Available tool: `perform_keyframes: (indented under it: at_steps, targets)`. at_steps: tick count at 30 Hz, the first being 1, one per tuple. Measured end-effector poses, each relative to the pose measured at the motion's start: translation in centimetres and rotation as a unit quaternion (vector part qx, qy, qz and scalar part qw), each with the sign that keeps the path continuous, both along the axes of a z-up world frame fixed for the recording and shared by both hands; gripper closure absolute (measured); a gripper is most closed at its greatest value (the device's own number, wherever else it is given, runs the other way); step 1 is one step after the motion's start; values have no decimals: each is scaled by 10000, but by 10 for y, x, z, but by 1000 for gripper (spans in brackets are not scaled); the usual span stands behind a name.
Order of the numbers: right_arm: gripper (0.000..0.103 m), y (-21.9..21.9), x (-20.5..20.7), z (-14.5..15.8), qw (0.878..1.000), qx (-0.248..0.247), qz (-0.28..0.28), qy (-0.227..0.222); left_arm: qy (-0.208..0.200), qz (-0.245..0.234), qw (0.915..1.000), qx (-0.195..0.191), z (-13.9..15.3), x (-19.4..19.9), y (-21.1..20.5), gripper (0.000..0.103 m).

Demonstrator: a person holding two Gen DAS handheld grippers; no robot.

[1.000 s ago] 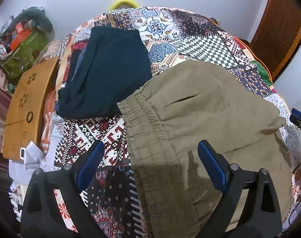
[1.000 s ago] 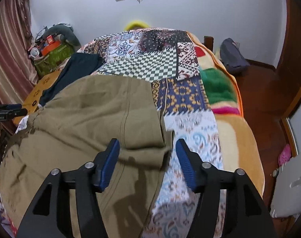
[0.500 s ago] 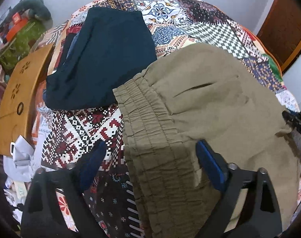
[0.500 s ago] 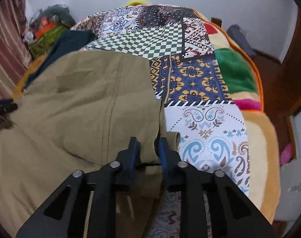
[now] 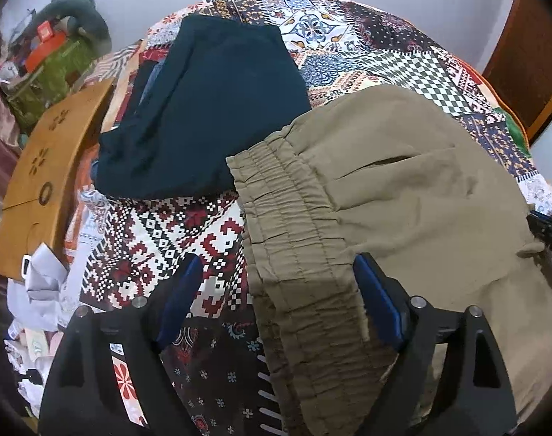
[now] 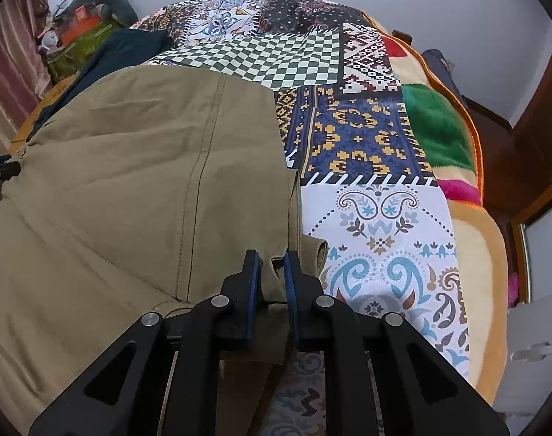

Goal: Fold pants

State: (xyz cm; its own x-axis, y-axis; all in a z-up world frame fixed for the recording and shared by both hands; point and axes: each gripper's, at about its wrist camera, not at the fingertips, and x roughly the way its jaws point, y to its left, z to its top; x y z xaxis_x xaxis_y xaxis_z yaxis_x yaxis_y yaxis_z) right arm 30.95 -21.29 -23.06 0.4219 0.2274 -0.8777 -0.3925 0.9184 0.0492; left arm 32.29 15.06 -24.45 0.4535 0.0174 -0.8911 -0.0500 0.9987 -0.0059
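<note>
No readable brand, label or writing in either view. Khaki pants (image 5: 414,196) lie spread on a patchwork bedspread (image 5: 159,239) of printed panels: red, black and white geometric blocks, green and white checks, navy with yellow motifs, white with blue paisley. Pants fabric is a matte woven cloth, lightly creased; the waistband (image 5: 290,225) is a gathered elastic band with several stitched channels, ruched along its whole length, and a slit pocket opening sits just beyond it. Left gripper (image 5: 272,290) stands wide apart, its blue pads (image 5: 378,305) astride the waistband, one finger over the bedspread and one over the khaki cloth; the pads are not pressing on anything, so it holds nothing. Right gripper (image 6: 272,272) has its jaws nearly together and closing, pinching a bunched fold of the khaki pants (image 6: 148,167) at the far end from the waistband, where the cloth rolls into a small curl beside the paisley panel. A stitched seam runs lengthwise down the fabric in the right wrist view. Dark teal folded garment (image 5: 203,109) lies just beyond the waistband, touching or overlapping its corner. A wooden tray (image 5: 50,167) with cut-out flower shapes leans at the bed's edge. A fleecy blanket (image 6: 436,130) in green, pink and tan, orange-trimmed, shows at the bedspread's right edge.
</note>
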Motion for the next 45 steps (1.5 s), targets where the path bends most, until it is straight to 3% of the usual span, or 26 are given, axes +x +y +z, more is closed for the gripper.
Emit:
perform_keyframes:
  at_steps: [6,8,11,18,23,29,41,43,45]
  targets:
    - [84,0,3,18,9999,93,-61,127,-73,-74,9998,150,20,-3,-5,17]
    - [76,-1,3,31,9996,265,-68,46,-184,-97,9994,262,30,-4,-5,17]
    - [53,3,3,56,9984,440,-35,-341,-333,-54,9990,292,47,-1,0,15]
    - [28,23,26,95,9920,691,27,-1053,-571,258,9979,141,66,25,19,8]
    - [26,42,60,88,9921,774,109,-985,-355,405,9985,44,50,49,29,8]
    - [27,56,100,47,9956,797,-63,-495,51,446,9990,-10,11,80,37,7]
    - [28,85,179,-23,9961,676,-72,566,539,387,9943,-839,-39,107,47,7]
    - [37,88,182,-31,9942,836,-59,678,546,346,9929,-1001,-41,108,48,11]
    - [49,90,181,-31,9924,1000,-38,715,512,231,9907,-1237,-41,107,48,29]
